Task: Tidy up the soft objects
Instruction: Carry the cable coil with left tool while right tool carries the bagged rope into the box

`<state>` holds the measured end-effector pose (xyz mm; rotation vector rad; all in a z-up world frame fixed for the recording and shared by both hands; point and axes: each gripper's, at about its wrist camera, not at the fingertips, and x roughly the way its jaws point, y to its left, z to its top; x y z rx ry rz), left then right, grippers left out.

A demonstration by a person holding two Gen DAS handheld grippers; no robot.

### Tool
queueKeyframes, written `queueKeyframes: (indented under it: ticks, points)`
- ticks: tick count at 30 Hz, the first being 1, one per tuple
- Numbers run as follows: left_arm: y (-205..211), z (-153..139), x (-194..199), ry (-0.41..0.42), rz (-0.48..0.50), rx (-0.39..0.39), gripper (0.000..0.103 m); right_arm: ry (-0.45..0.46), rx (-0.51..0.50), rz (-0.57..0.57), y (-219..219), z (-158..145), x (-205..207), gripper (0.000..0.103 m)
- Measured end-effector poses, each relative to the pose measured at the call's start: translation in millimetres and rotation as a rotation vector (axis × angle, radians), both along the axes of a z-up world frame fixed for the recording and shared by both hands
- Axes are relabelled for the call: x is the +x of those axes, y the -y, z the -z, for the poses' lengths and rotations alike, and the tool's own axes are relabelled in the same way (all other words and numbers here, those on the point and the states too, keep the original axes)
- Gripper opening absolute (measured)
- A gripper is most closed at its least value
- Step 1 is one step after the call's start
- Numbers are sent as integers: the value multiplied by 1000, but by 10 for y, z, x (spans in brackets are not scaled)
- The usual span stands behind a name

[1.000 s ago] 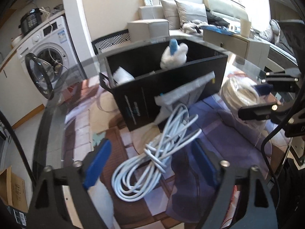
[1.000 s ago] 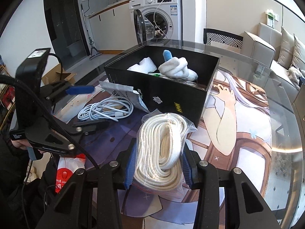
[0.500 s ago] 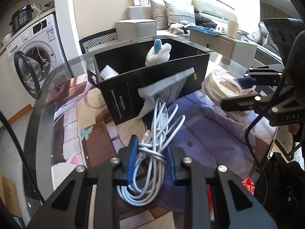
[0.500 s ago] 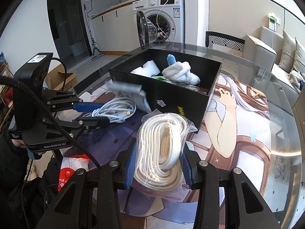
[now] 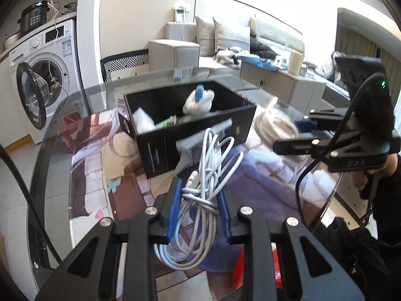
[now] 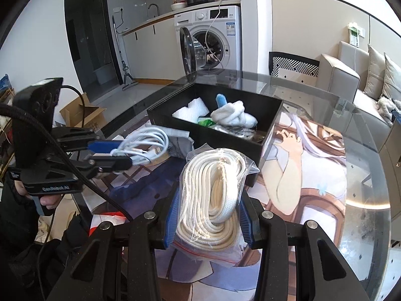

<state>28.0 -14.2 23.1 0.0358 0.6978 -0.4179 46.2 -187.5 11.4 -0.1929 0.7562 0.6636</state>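
Glass table (image 6: 363, 170) carrying black box (image 6: 272, 111), open-topped, with white sock bundle (image 6: 233, 115) and white foam piece (image 6: 191, 110) inside. Right gripper (image 6: 208, 215) clamped on bagged coil of white rope (image 6: 213, 195), held above the table just in front of the box. Left gripper (image 5: 199, 208) closed tight on bundle of white cable (image 5: 208, 175), lifted clear of the table, near the box's front wall.
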Motion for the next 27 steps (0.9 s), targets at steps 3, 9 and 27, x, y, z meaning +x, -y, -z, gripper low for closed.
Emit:
queueKeyframes:
  ticks: [3, 9, 27]
  points:
    - [-13, -109, -41, 22, -4, -21, 26, 14, 10, 9, 17, -53, -17, 42]
    - [-58, -285, -94, 61, -21, -50, 26, 34, 23, 25, 49, -138, -51, 42]
    - [-159, -347, 164, 84, -113, -98, 26, 105, 93, 73, 104, -415, -33, 42]
